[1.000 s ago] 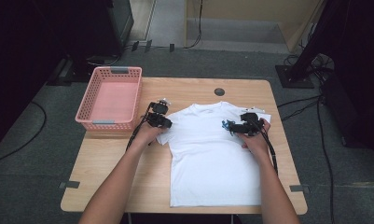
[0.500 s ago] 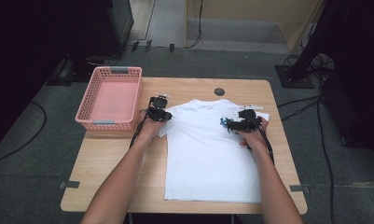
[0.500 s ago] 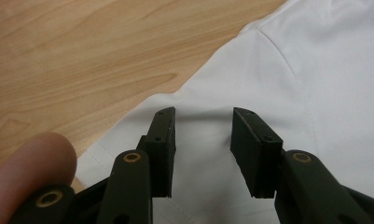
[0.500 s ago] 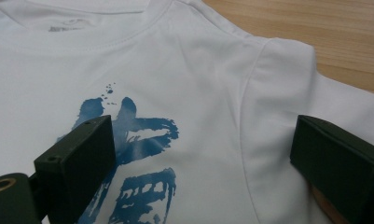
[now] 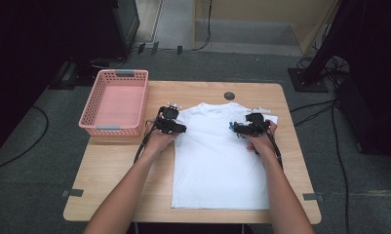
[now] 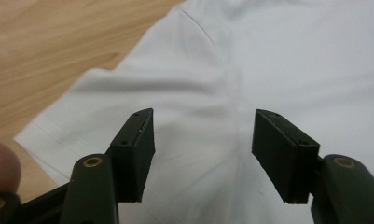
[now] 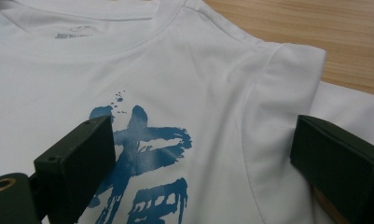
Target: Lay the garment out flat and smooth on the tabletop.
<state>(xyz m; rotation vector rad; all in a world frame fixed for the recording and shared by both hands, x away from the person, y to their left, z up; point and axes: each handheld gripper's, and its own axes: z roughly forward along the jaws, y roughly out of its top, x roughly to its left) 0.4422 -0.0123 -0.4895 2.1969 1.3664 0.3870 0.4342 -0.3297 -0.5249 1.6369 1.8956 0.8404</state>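
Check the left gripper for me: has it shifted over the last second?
Yes, slightly. The left gripper sits a bit farther up the table, nearer the pink basket, over the white T-shirt sleeve; its fingers have just been opening, pinching no cloth.

Smooth white cloth T-shirt (image 5: 217, 156) on matt light wood table (image 5: 120, 175); pink plastic basket (image 5: 116, 103).

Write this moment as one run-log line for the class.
scene: white T-shirt flat on table | left hand-held gripper: open over sleeve fold, jaws just opening | right hand-held gripper: open over blue print
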